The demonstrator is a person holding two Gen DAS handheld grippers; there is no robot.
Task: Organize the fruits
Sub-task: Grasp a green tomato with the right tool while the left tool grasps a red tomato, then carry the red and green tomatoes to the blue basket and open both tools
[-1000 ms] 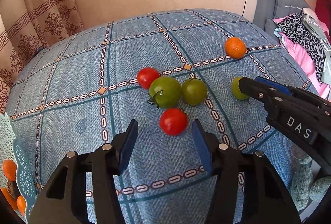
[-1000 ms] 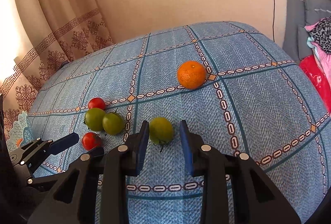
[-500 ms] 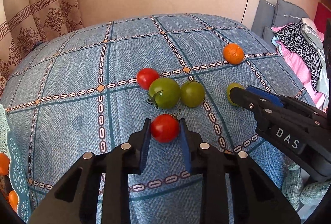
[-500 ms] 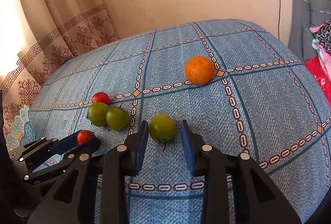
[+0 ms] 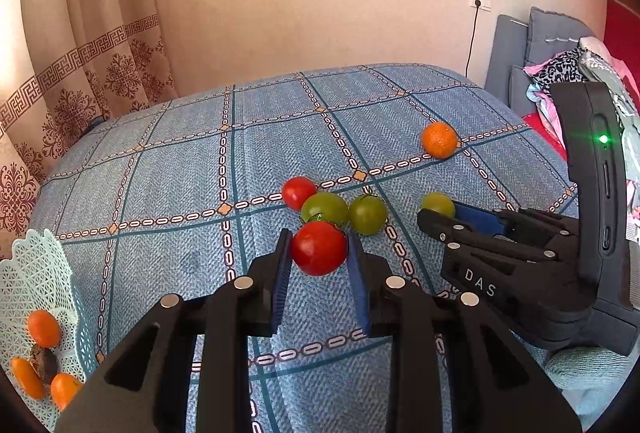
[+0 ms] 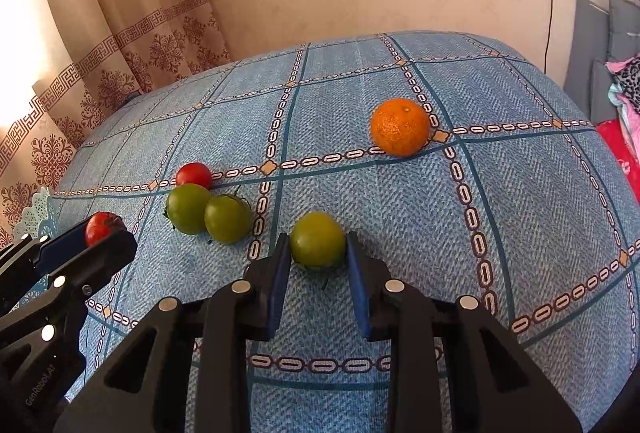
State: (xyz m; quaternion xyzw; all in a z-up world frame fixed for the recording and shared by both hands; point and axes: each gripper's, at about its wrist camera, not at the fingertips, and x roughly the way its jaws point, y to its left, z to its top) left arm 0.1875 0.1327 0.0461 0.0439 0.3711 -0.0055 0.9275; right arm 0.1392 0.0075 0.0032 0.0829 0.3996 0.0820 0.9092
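Note:
My left gripper [image 5: 319, 261] is shut on a red tomato [image 5: 319, 247], held slightly above the blue checked cloth. My right gripper [image 6: 318, 257] is shut on a yellow-green tomato [image 6: 317, 240] that still rests close to the cloth. Between the two lie two green tomatoes [image 5: 325, 208] [image 5: 367, 214] and a second red tomato [image 5: 298, 192], touching in a cluster. An orange [image 6: 400, 126] sits alone further back on the right. In the right wrist view the left gripper [image 6: 105, 233] shows at the left with its red tomato [image 6: 101, 226].
A pale green lattice basket [image 5: 38, 277] at the near left holds several small orange fruits [image 5: 43, 328]. A curtain hangs behind on the left. Grey cushions and piled clothes [image 5: 560, 73] lie past the table's right edge.
The left gripper moved forward and shut on the near red tomato, then lifted it a little. The right gripper tightened on the yellow-green tomato.

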